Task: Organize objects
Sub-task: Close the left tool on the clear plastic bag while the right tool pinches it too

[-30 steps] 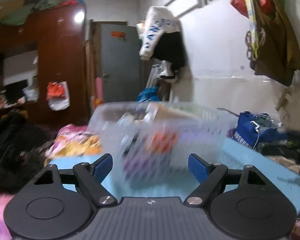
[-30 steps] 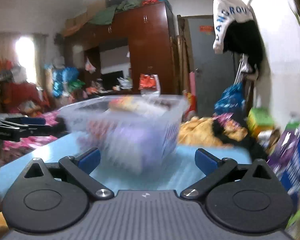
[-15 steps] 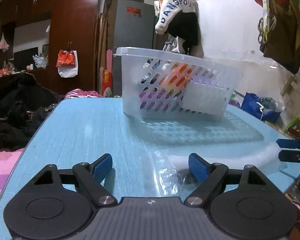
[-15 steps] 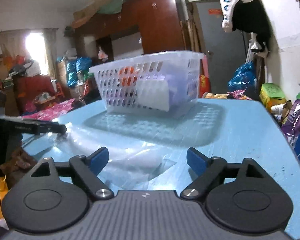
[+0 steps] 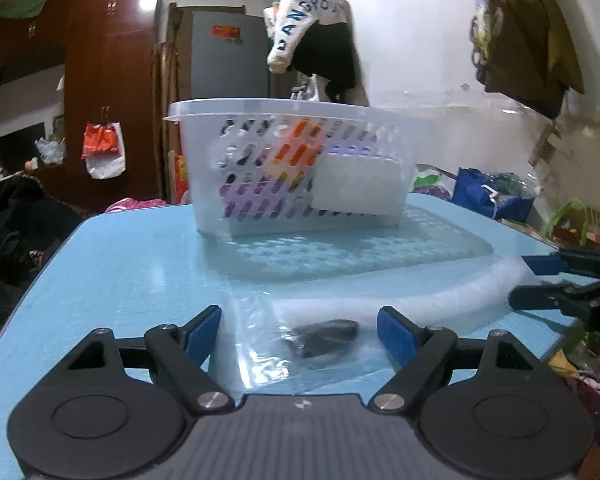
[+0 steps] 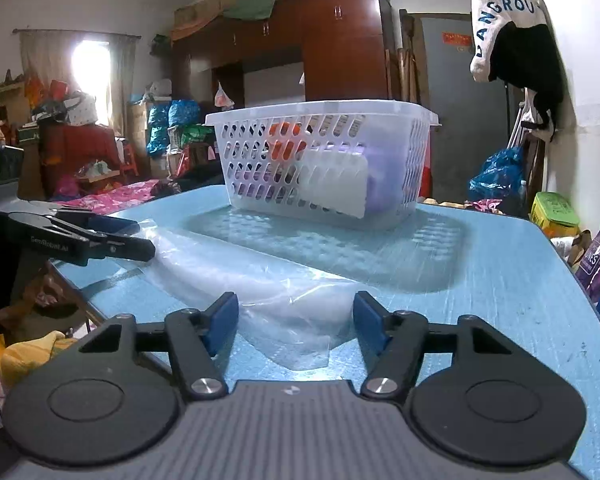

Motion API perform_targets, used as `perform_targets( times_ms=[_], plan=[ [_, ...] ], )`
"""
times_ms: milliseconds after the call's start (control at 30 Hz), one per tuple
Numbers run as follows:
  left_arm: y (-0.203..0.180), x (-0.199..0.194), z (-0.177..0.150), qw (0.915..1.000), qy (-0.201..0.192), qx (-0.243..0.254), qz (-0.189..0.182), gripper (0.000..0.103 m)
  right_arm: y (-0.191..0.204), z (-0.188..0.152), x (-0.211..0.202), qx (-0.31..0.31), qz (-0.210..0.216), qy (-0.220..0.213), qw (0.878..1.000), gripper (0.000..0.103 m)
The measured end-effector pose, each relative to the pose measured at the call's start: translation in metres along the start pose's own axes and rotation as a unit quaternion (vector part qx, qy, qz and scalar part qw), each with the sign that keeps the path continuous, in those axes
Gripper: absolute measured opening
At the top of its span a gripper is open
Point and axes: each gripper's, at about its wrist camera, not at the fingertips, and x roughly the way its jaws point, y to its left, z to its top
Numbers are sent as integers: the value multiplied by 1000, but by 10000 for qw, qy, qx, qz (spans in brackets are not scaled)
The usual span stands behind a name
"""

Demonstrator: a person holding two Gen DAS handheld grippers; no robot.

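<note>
A clear plastic bag [image 5: 284,344] with white foam padding [image 5: 432,300] and a small dark object [image 5: 324,342] lies flat on the blue table [image 5: 112,276]. My left gripper [image 5: 300,334] is open, its fingers either side of the bag's end with the dark object. My right gripper [image 6: 296,320] is open, straddling the bag's [image 6: 260,280] other end. Each gripper shows in the other's view: the right one [image 5: 540,280] and the left one [image 6: 140,236]. A white perforated basket [image 5: 296,168] holding orange, purple and white items stands at the table's far side, also in the right wrist view [image 6: 324,160].
The table's edges lie close to both grippers. Behind are a brown wardrobe [image 6: 340,40], a grey door [image 5: 228,92], clothes hanging on the wall [image 5: 316,36], and bags and clutter around the floor [image 5: 492,196].
Both grippers came down from a raised, blurred view of the basket to table level and moved forward. Their open fingers now straddle the two ends of the plastic bag.
</note>
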Motion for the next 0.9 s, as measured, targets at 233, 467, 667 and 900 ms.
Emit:
perform_targets(
  times_ms=[233,467,667,900],
  plan=[
    [-4,1,-2,10000,-40,61,-2,86,3,-1,-1,-82,-19,-4,10000,62],
    [-8,2,-3,9999,-83,126,-29,83,1,-1,-2,-125,-11,-16,9999,62],
    [-15,1,-3,9995,-109,263,-154,63,2,-1,-3,-190,18,-31,9998,58],
    [-17,0,-3,9993,-147,258,-228,49,1,-1,-3,-188,17,-43,9998,48]
  ],
)
